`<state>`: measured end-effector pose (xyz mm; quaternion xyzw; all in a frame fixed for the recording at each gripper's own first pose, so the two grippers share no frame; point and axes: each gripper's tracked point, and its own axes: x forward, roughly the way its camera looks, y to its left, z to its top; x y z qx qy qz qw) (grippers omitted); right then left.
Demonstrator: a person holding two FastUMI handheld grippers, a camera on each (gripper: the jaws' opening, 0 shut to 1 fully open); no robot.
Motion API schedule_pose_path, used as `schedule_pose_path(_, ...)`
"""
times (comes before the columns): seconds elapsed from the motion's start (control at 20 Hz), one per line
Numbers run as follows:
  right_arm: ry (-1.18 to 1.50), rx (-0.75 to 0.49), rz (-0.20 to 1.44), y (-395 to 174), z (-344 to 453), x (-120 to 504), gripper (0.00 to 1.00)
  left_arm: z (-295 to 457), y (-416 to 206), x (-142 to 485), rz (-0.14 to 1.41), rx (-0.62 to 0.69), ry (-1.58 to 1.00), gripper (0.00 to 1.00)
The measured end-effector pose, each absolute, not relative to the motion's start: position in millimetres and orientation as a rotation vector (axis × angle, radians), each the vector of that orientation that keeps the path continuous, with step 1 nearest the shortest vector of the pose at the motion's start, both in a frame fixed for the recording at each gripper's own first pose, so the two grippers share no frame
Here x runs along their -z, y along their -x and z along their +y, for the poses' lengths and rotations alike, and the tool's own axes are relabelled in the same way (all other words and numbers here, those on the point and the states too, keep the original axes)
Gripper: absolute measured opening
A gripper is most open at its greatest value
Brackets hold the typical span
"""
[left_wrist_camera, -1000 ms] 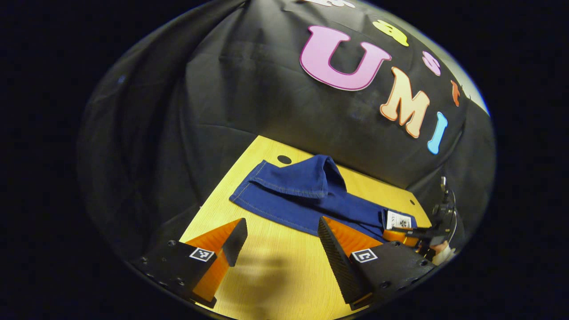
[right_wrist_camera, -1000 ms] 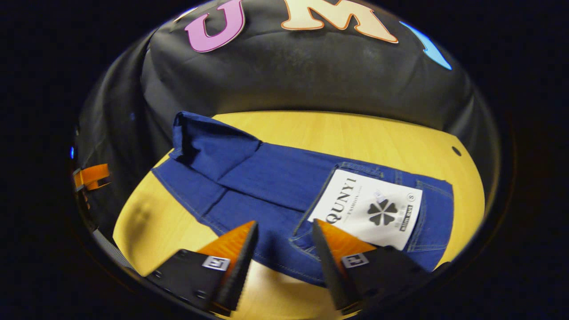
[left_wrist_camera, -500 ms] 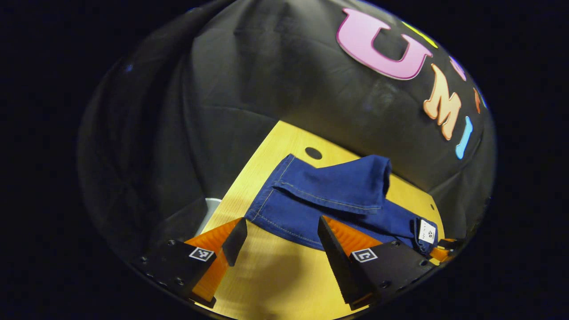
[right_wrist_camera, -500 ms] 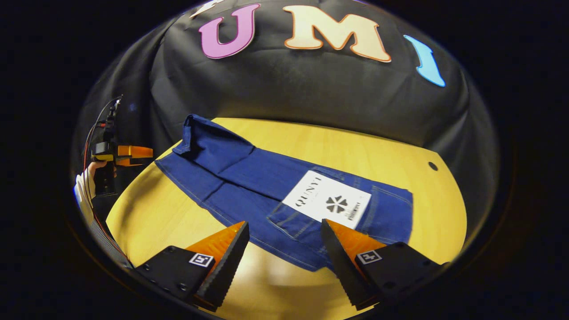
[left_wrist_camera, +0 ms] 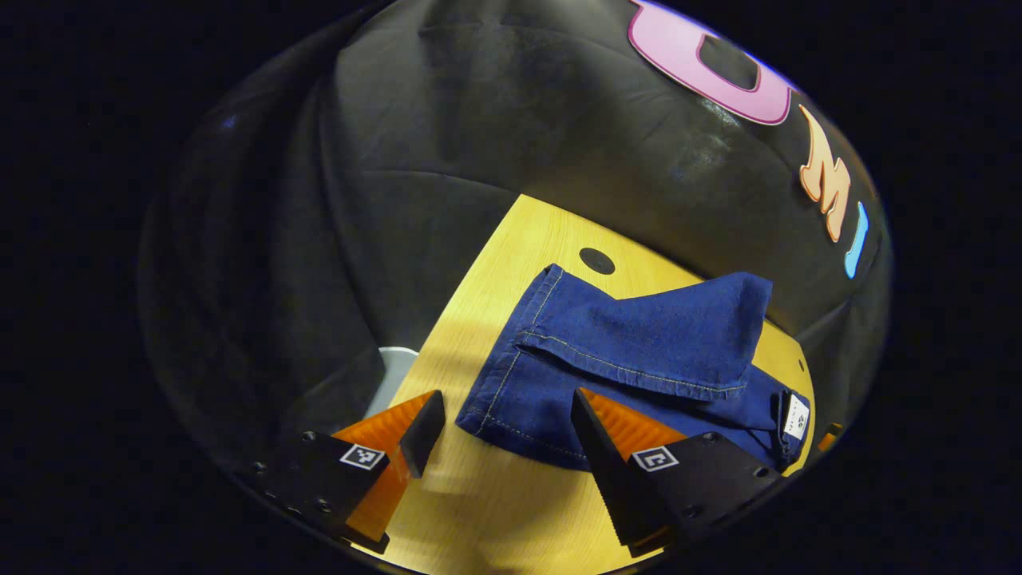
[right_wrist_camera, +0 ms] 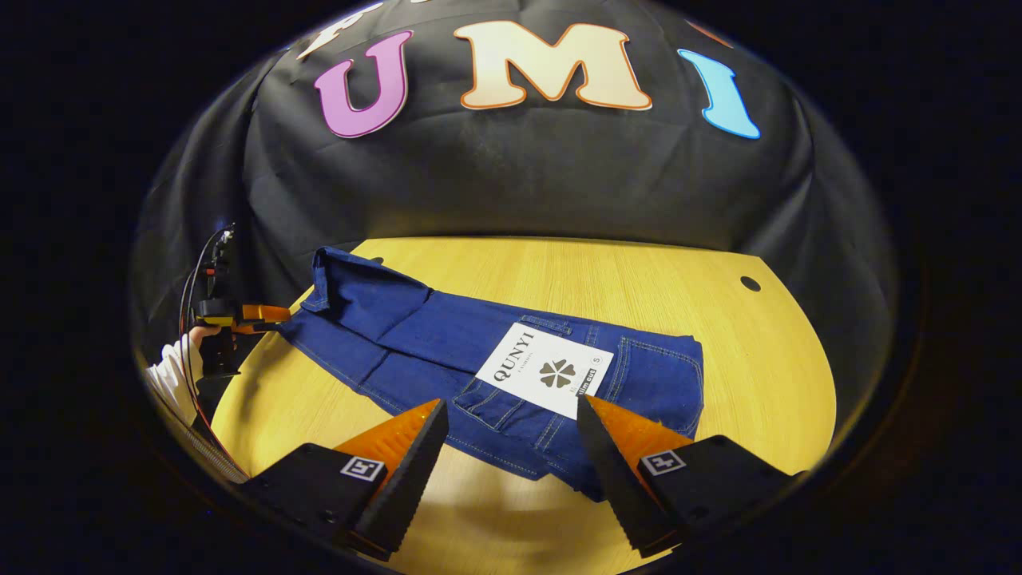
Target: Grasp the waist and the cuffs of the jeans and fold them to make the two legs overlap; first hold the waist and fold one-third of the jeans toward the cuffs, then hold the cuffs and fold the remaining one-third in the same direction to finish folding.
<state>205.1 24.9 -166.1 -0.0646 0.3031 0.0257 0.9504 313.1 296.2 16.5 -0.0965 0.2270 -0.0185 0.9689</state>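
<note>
**Both grippers back off the jeans and swing toward their ends**

Over the last second the right gripper (right_wrist_camera: 511, 455) has drawn back from the waist: the jeans (right_wrist_camera: 447, 351) now look smaller and sit farther ahead of it, with bare wood under its jaws. The left gripper (left_wrist_camera: 499, 439) has turned toward the cuff end, which now looms larger in front of it. Both pairs of jaws stand wide open and hold nothing. This reads as lining up for a grasp at waist and cuffs; no thirds fold looks started.

The jeans lie lengthwise on the surface (right_wrist_camera: 679, 279), waist toward the right gripper, cuffs (left_wrist_camera: 511, 375) toward the left. One leg end is flopped back over the other in a loose, puffed flap (left_wrist_camera: 663, 327), so the legs are not squarely stacked. The denim is dark blue with pale contrast stitching along hems and pockets, stiff enough to hold a rounded crease. A white paper tag (right_wrist_camera: 547, 369) lies flat on the back pocket. The surface is smooth pale wood grain with small dark holes (left_wrist_camera: 596, 260).
</note>
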Motion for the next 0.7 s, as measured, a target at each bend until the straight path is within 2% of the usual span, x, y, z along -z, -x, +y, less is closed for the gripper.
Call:
schedule_pose_path(0.25,0.104,-0.028,0.623,-211,12,162,0.96,299,-311,-14,0.49,0.03,0.105,0.92)
schedule_pose_path(0.4,0.092,-0.018,0.623,-215,7,163,1.0,307,-313,-10,0.525,-0.018,0.011,0.77)
schedule_pose_path(0.5,0.09,-0.015,0.624,-215,6,162,1.0,322,-315,-9,0.52,-0.079,-0.004,0.41)
schedule_pose_path(0.55,0.094,-0.015,0.622,-215,5,162,0.96,323,-312,-11,0.506,-0.083,0.026,0.22)
schedule_pose_path(0.6,0.103,-0.013,0.62,-215,3,161,0.96,322,-313,-13,0.504,-0.083,0.05,0.18)
schedule_pose_path(0.7,0.113,-0.003,0.62,-213,-3,161,1.0,317,-313,-10,0.493,-0.065,0.116,0.04)
